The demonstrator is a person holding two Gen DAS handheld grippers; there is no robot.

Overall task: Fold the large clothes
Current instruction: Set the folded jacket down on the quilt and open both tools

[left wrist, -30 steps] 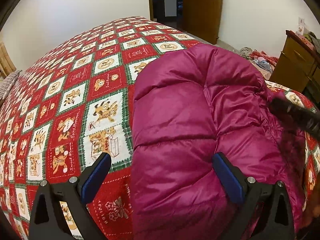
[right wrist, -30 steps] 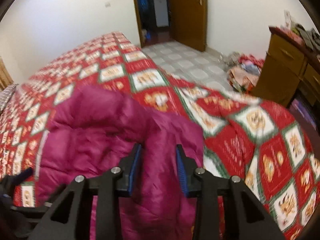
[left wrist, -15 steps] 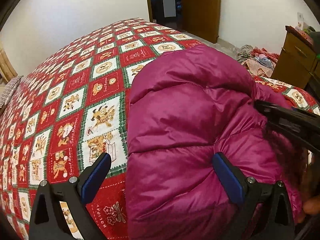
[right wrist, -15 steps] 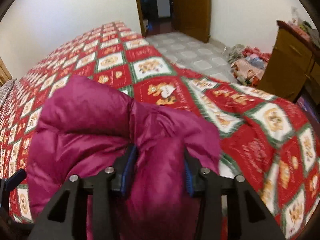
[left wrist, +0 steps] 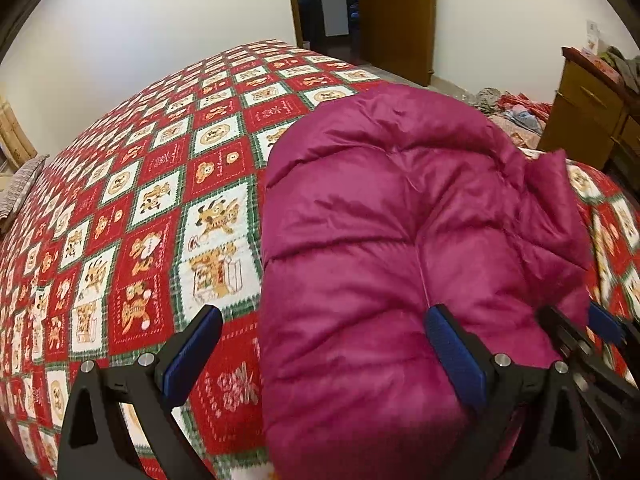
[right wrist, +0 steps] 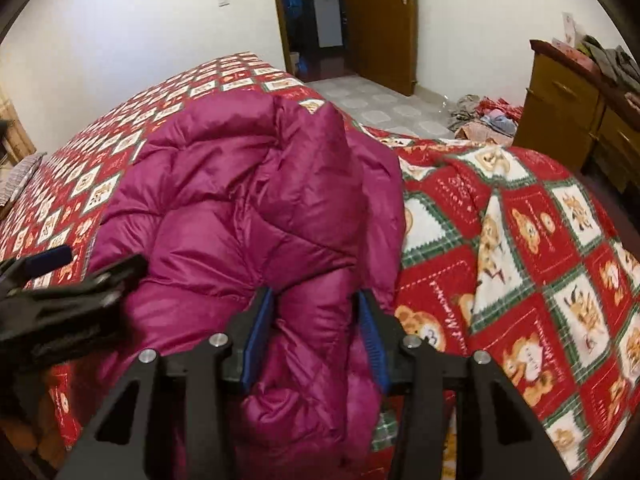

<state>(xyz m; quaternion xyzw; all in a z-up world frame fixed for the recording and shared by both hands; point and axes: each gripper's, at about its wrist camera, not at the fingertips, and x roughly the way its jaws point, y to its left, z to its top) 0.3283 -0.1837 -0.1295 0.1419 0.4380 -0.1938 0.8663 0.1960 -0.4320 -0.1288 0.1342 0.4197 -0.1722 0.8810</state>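
Here the right gripper [right wrist: 317, 334] has a fold of the magenta puffer jacket [right wrist: 248, 200] between its jaws, which have just been opening. At nine o'clock of it, the left gripper [left wrist: 320, 354] gapes wide over the jacket's edge on the bed [left wrist: 140, 200].

Left gripper [left wrist: 322, 354] points steeply down, jaws wide apart, nothing pinched. Right gripper [right wrist: 316, 340] (at its 3 o'clock) tilts down likewise, its jaws just opening, jacket [right wrist: 256, 208] fabric still between them.
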